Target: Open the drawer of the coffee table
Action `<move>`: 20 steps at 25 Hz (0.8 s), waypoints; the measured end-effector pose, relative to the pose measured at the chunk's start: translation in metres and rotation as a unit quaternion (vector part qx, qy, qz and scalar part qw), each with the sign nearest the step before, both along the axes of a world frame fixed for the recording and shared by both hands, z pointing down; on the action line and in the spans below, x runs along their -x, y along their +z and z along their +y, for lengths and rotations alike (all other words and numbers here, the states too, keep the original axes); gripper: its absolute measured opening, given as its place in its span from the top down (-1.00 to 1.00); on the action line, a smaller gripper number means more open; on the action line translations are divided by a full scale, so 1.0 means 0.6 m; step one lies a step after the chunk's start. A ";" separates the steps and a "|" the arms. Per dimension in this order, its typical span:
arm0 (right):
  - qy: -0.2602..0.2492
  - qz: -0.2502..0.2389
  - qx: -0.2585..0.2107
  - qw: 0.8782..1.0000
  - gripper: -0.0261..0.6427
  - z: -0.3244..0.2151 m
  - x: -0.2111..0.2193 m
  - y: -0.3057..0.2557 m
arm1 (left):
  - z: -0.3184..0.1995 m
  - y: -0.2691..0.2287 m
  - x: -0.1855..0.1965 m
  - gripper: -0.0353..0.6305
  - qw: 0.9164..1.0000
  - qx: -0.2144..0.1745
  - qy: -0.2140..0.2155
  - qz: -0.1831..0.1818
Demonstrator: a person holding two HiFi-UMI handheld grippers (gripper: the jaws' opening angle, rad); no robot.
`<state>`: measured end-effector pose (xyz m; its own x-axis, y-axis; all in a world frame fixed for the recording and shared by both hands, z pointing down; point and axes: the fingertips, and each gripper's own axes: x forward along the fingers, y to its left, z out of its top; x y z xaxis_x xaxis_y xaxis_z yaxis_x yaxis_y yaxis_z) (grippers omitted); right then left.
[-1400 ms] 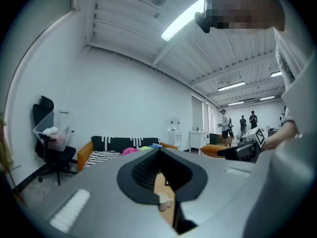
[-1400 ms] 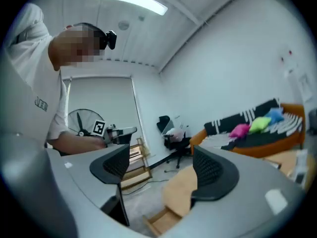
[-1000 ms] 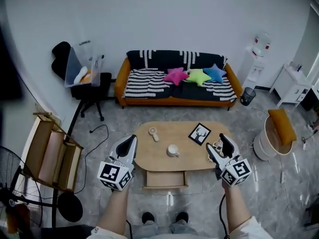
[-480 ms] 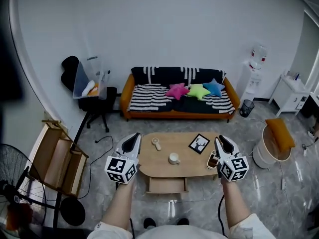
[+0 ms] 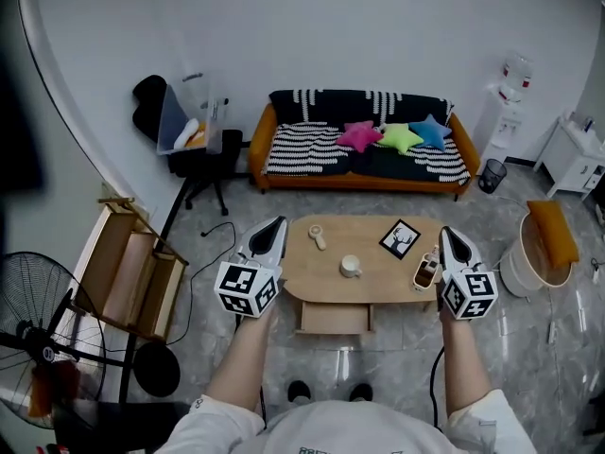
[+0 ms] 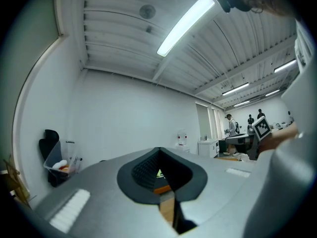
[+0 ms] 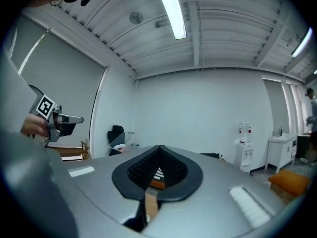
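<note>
Movement since a second ago is mostly upward: both arms have lifted and the room sits lower and further off in the head view. The right gripper point(image 5: 448, 235), whose jaws stood apart then, has closed them on nothing. The left gripper point(image 5: 275, 226) is likewise pinched to a thin slit and empty.

The drawer point(image 5: 333, 320) juts out from the 6 o'clock side of the coffee table point(image 5: 317, 274), as it already did a second ago, and neither claw is near it. My judgement is that the opening is done and the hands are backing off.

Around the room, a striped sofa point(image 5: 321, 154) stands against the wall at 12 o'clock from the table, carrying pink, green and blue star cushions point(image 5: 399, 137). A wooden rack point(image 5: 132, 277) stands at 9 o'clock, with a fan point(image 5: 28, 301) beyond it. A white tub point(image 5: 539, 258) with an orange pad sits at 3 o'clock, and a water dispenser point(image 5: 511, 88) at 1 o'clock.

On the tabletop are a framed picture point(image 5: 400, 238), a white cup point(image 5: 351, 267), a small glass point(image 5: 425, 272) at the 3 o'clock edge and a small pale tool point(image 5: 317, 235).
</note>
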<state>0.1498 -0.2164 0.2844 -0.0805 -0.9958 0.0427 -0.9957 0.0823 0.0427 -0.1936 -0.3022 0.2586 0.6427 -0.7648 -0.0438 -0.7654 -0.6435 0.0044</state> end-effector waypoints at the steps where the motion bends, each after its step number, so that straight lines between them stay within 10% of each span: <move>1: 0.003 0.002 -0.001 1.000 0.91 0.000 -0.004 0.000 | -0.001 0.001 0.001 0.89 1.000 0.001 -0.002 0.000; 20: -0.001 0.032 -0.028 0.999 0.91 0.005 0.002 -0.035 | -0.003 0.006 0.006 0.90 1.000 0.008 -0.002 -0.010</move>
